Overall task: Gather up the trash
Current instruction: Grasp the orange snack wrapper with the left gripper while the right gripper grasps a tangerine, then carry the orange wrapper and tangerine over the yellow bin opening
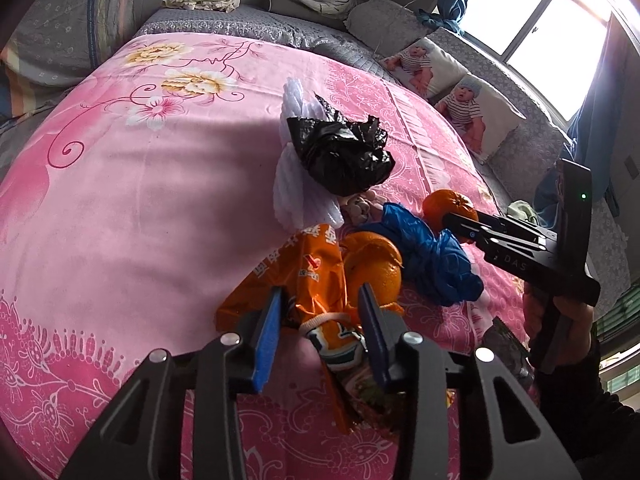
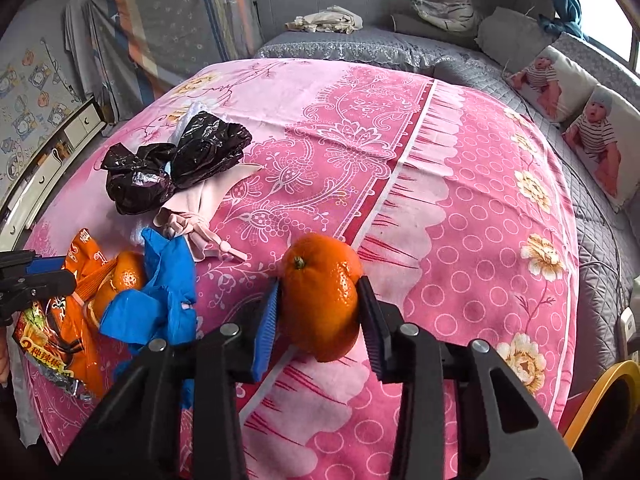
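Pink bedsheet (image 2: pixel 460 208), right gripper (image 2: pixel 318 312) clamping a tangerine (image 2: pixel 320 296), left gripper (image 1: pixel 320 320) pinching an orange wrapper (image 1: pixel 308 280), blue bag (image 1: pixel 424 252) between them.

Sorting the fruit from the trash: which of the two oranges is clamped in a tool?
The orange apart on the pink sheet, squeezed in the right tool. The other orange lies among the orange wrapper and blue bag.

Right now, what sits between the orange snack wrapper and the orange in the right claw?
A crumpled blue plastic bag, with a peeled orange against the orange snack wrapper; then bare pink sheet up to the held orange. The right wrist view shows it.
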Tool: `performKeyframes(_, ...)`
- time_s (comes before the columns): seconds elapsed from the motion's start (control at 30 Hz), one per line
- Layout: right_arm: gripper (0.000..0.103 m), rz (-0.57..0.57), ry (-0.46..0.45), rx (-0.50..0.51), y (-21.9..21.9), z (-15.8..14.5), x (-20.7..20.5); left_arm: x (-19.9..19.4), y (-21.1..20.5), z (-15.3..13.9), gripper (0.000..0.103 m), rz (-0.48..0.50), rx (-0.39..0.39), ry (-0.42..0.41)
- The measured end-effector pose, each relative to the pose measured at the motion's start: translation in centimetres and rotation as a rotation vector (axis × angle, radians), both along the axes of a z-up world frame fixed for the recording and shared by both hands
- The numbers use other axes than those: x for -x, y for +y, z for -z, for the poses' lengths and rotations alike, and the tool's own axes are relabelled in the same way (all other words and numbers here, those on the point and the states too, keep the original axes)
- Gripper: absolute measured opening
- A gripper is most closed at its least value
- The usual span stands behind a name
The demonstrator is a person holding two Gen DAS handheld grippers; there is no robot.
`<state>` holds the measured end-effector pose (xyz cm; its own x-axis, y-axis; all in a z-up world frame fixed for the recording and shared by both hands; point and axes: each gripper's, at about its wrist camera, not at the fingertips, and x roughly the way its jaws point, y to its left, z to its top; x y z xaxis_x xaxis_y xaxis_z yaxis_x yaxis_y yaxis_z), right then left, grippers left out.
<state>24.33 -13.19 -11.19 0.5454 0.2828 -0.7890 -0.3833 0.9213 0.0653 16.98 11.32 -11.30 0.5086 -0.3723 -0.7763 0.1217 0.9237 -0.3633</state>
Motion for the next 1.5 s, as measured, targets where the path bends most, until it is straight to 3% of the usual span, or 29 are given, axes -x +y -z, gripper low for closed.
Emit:
performKeyframes(0.1, 0.033, 0.005, -0.014, 0.0, -0.2, -0.5, 0.4, 0.6, 0.5, -0.5, 0.029, -0.008, 0.007, -0.012)
performKeyframes(0.17, 0.033, 0.01, -0.026, -0.01, -0.4, -1.0, 0.7, 0.9, 0.8, -0.6, 0.015, -0.011, 0.011, -0.015)
performKeyframes(0.5, 0.033, 0.02, -0.062, -0.036, -1.5, -3.4, 2.9, 2.0, 1.1, -0.8, 0.015, -0.005, 0.036, -0.018)
performKeyframes(1.03, 0.033, 0.016, -0.088, -0.064, -2.2, -4.8, 5.2, 3.9, 2.7, -4.2, 0.014, -0.058, 0.038, -0.1)
performKeyframes(1.5, 0.033, 0.052, -0.092, -0.099, -4.7, -5.3, 6.0, 3.6, 0.0, -5.1, 0.014, -0.012, 0.024, -0.107)
